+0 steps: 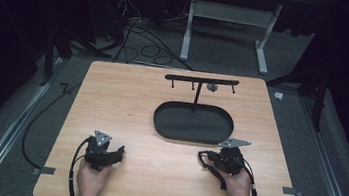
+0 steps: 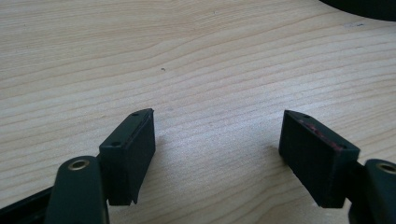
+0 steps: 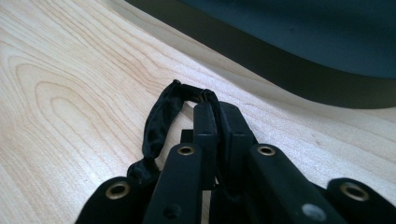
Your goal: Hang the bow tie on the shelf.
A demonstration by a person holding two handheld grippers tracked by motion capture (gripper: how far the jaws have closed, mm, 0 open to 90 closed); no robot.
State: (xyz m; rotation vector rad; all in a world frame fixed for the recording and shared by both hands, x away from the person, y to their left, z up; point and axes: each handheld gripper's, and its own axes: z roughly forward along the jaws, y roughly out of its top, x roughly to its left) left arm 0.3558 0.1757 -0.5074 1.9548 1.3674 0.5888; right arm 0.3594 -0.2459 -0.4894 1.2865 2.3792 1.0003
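I see the wooden table point(image 1: 126, 102) from above, and both grippers rest on its near part. The left gripper point(image 1: 118, 152) is at about 7 o'clock from the table's centre, held by the person's left hand point(image 1: 91, 178). In the left gripper view its two jaws stand wide apart, and between them there is nothing but bare wood grain.

The right gripper point(image 1: 204, 158) is at about 5 o'clock, held by the right hand point(image 1: 238, 185). In the right gripper view its jaws are pressed together, and a black fabric band point(image 3: 161, 123) is pinched between them. The band makes a loop that comes out at the left side of the jaws and hangs down to the gripper's body.

The black oval tray point(image 1: 162, 121) lies at the centre of the table, a little toward 3 o'clock, just beyond the right gripper. A thin post rises from its far edge and carries a black crossbar with hooks point(image 1: 202, 79). A small grey object point(image 1: 211, 87) hangs from the bar; I cannot tell what it is.
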